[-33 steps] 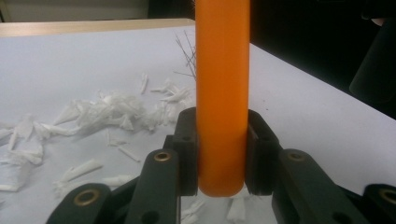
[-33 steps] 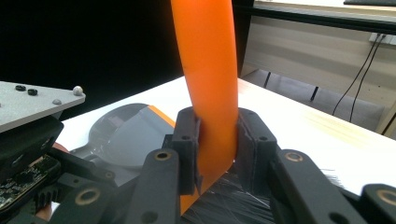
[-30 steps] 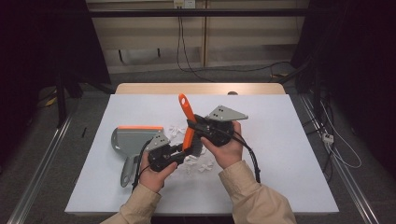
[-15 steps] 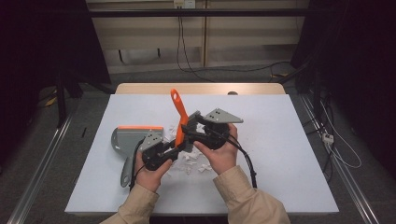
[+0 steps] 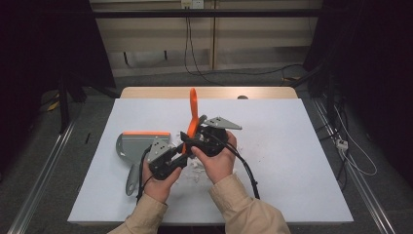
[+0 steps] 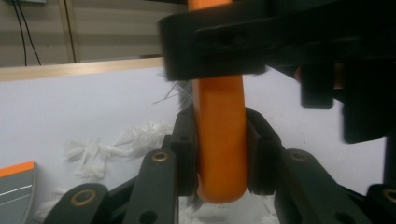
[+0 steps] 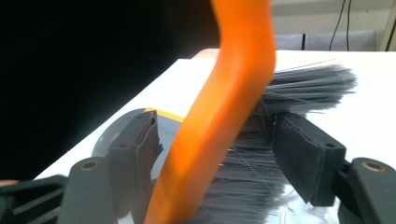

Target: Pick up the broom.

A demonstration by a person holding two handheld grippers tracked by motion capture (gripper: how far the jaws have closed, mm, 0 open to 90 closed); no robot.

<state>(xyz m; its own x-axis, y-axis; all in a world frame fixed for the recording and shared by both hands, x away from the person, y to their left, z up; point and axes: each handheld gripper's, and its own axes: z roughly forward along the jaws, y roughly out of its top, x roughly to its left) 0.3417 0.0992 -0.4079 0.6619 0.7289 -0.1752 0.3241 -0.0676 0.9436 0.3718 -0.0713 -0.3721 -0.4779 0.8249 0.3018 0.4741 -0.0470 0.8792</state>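
1. Far left, near the worktop's [image 5: 292, 161] left edge: a grey dustpan [image 5: 134, 146] with an orange lip lies flat, handle toward the near edge. We judge it is parked there to receive the sweepings.
2. Left gripper [image 5: 168, 160]: its jaws are clamped on the lower end of the orange brush [image 5: 193, 114]. In the left gripper view both pads press the handle [image 6: 219, 140]. We read this as the anchoring hold that keeps the brush upright.
3. Brush position: above the middle of the worktop, handle rising toward the far edge, bristles [image 7: 299, 81] fanning sideways in the right gripper view.
4. Under the hands: scraps of white paper [image 6: 112, 144] are strewn mid-worktop, likely what is to be swept.
5. Right gripper [image 5: 207, 139]: its jaws have just been opening and stand partly apart, with the handle and bristles between them. The left pad [image 7: 142, 140] sits at the handle; the right pad stands clear of the bristles. Probably a regrip.
6. Hard to make out: hands hide most scraps in the high view. The handle's top is cut off in both gripper views. We cannot tell if the right gripper's left pad touches.
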